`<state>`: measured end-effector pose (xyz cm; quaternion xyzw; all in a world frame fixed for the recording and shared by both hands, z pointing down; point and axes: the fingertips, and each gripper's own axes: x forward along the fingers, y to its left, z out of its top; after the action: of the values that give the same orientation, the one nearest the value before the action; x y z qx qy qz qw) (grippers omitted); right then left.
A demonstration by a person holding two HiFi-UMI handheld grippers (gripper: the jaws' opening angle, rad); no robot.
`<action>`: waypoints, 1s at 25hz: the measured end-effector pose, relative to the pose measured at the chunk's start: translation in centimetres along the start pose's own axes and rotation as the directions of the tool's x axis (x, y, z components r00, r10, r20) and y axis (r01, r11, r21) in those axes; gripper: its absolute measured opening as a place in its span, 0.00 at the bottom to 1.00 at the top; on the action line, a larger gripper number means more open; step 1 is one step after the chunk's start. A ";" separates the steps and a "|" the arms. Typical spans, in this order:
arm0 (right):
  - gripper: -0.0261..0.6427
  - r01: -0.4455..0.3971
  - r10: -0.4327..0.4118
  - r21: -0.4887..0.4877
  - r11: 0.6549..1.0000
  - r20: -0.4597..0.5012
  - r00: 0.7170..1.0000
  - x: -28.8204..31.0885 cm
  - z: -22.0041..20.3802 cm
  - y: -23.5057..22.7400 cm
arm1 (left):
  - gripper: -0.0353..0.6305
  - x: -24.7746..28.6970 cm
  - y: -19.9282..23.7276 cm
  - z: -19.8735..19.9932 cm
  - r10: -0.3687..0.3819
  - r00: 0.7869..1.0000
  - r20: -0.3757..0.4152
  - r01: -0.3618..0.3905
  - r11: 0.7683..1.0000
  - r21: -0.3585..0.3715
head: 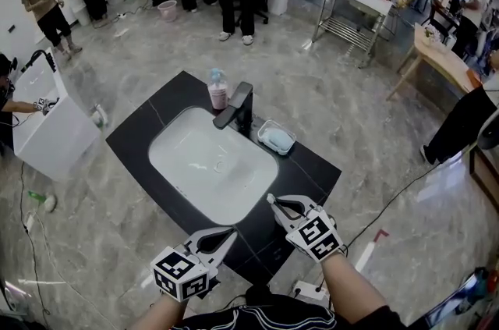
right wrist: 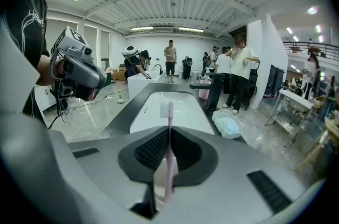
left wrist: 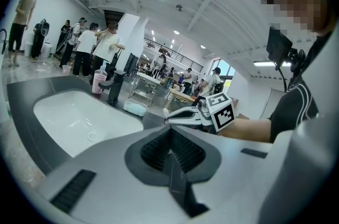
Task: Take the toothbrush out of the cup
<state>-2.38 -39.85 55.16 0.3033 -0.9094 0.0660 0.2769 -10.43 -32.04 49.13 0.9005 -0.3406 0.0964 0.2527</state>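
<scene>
A pink-handled toothbrush [right wrist: 168, 162] with white bristles stands upright between the jaws of my right gripper [right wrist: 169, 135], which is shut on it. In the head view that gripper [head: 273, 200] hovers over the near edge of the black counter, and the bristle head [head: 270, 198] pokes out at its tip. The pink cup [head: 218, 93] stands at the far side of the white basin [head: 183, 165], left of the black faucet [head: 238, 107], well away from both grippers. My left gripper [head: 231, 231] is shut with nothing in it, low at the counter's near edge; its pads [left wrist: 180, 151] meet.
A clear soap dish [head: 276, 138] holding a pale blue bar sits right of the faucet. The counter [head: 308, 172] stands alone on a marble floor. Several people stand at the back, with a metal rack [head: 351, 12] and a wooden table [head: 440, 59] at the right.
</scene>
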 end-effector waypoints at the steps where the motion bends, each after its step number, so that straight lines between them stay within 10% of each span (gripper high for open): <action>1: 0.07 0.011 -0.011 0.002 1.000 0.004 1.000 -0.1 -0.1 -0.2 | 0.06 0.0 -0.1 0.0 -0.003 1.000 -0.001 0.003 1.000 0.001; 13: 0.07 0.169 -0.180 0.090 0.981 0.132 0.975 -4.0 1.4 -2.2 | 0.06 -0.7 -1.6 -0.2 -0.040 0.999 -0.002 0.040 0.999 0.026; 25: 0.07 0.354 -0.388 0.158 0.922 0.372 0.844 -13.7 6.2 -1.7 | 0.06 -2.5 -4.4 0.1 -0.087 0.996 0.034 0.084 0.994 0.068</action>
<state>4.87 -35.94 42.45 0.4916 -0.8669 -0.0135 0.0819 -9.41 -27.81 46.48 0.9237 -0.3030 0.0801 0.2204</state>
